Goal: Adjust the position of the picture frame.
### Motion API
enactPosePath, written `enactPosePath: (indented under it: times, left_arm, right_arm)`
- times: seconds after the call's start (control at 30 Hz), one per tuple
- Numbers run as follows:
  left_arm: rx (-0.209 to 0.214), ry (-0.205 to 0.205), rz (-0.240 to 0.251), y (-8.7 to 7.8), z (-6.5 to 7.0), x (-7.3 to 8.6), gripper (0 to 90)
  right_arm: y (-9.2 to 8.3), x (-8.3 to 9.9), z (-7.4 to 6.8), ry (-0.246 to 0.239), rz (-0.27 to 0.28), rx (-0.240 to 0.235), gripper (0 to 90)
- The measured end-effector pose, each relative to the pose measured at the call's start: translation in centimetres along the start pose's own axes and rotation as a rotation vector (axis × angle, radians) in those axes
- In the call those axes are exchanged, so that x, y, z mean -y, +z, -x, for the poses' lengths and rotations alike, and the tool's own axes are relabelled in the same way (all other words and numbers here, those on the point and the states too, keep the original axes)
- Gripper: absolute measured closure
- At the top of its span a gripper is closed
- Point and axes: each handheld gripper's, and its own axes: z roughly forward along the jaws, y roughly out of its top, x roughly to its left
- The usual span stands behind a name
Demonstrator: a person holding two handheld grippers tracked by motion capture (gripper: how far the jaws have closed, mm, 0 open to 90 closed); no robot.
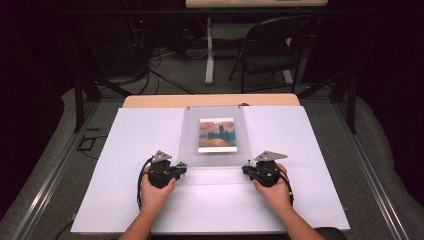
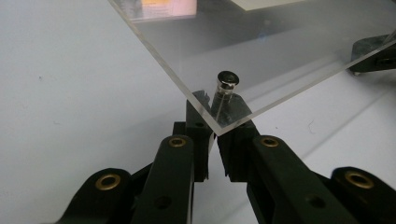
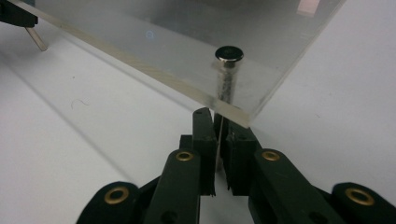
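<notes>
Between each claw's narrow jaws sits a corner peg of the clear sheet; left claw and right claw should probably lift evenly.

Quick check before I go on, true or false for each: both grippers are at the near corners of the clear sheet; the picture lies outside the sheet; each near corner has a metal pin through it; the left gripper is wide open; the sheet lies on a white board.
1. Both grippers are at the near corners of the clear sheet. True: left gripper, right gripper.
2. The picture lies outside the sheet. False: it sits within the sheet's outline.
3. Each near corner has a metal pin through it. True: left pin, right pin.
4. The left gripper is wide open. False: its jaws are closed on the left pin.
5. The sheet lies on a white board. True.
</notes>
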Motion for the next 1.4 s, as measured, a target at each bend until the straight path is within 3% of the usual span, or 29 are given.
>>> enactPosePath:
  times: [0.17,0.37,0.63,1.07,1.23,1.4]
  left_arm:
    - [0.009,-0.008,-0.004,-0.1,0.1,0.1,77.0]
    - [0.003,0.023,-0.012,-0.6,0.4,0.2,61.2]
    - [0.011,0.013,-0.025,-1.0,0.5,0.6,45.7]
    - [-0.007,0.066,-0.044,-3.0,0.7,1.7,38.8]
    - [-0.014,0.066,-0.047,-3.8,0.4,2.0,38.5]
    - [-0.018,0.041,-0.058,-4.1,0.1,2.1,38.3]
  right_arm:
    - [-0.3,-0.1,-0.2,-0.016,0.002,0.003,76.8]
    - [-0.8,0.2,-0.6,-0.029,-0.016,0.014,63.9]
    - [-2.3,0.7,-1.2,-0.047,-0.012,0.021,48.9]
    - [-4.1,1.1,-2.1,-0.075,0.001,0.038,45.9]
    - [-4.3,1.3,-2.3,-0.082,-0.011,0.042,46.5]
    - [-4.5,1.3,-2.3,-0.095,-0.005,0.047,47.0]
